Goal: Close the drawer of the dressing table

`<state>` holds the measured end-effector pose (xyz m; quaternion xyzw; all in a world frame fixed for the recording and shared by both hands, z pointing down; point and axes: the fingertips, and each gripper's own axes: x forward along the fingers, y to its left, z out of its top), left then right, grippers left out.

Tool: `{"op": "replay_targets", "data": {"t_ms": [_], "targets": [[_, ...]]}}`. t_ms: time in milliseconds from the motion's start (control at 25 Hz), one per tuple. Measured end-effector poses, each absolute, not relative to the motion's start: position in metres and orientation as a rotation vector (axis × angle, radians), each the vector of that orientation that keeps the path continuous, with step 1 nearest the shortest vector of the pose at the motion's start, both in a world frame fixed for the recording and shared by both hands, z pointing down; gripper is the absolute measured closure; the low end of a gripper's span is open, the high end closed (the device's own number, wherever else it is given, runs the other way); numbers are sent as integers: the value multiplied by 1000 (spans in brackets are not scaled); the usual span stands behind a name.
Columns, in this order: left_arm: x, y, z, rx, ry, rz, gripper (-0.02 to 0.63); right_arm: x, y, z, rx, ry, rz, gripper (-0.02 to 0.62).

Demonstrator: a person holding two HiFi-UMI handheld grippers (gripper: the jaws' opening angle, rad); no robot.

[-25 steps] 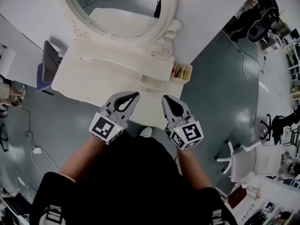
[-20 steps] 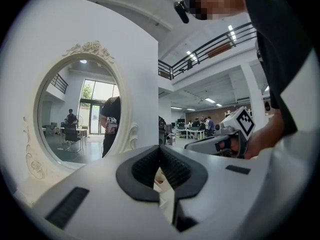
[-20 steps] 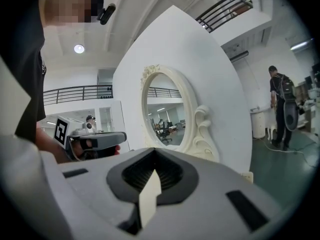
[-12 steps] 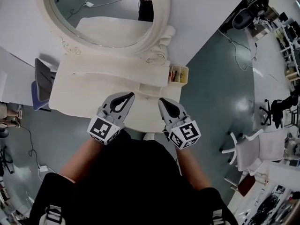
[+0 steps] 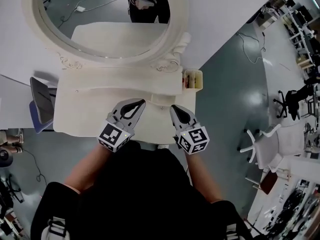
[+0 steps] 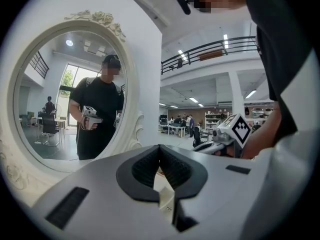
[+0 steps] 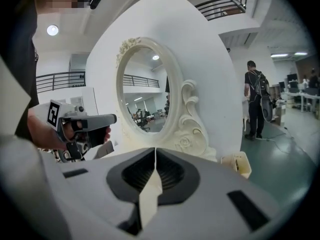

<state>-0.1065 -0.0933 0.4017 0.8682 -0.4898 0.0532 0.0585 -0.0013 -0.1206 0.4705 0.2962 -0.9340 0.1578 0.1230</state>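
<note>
Leaned in over the dressing table (image 5: pixel 80 109) since a second ago, with more of the oval mirror (image 5: pixel 65 4) in sight. Brought left gripper (image 5: pixel 141 104) and right gripper (image 5: pixel 175 109), both clenched and empty, from the near edge onto the top. Still open at the far right: the drawer (image 5: pixel 202 80), untouched, so closing not yet begun

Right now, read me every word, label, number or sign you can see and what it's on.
No readable words, numbers or brands in any view.
Black-and-white marker cube on the left hand-held gripper: coded squares, no letters.
Marker cube on the right hand-held gripper: the same.
Cream open-topped box: contents too small to read.
</note>
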Motion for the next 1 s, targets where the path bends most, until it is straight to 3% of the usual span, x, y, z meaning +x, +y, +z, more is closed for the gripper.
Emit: {"op": "replay_targets", "data": {"t_ms": [1000], "targets": [[-125,-117,467,2719,-1143,177,611,-5,-129,664,1043,-2254,718,580]]}}
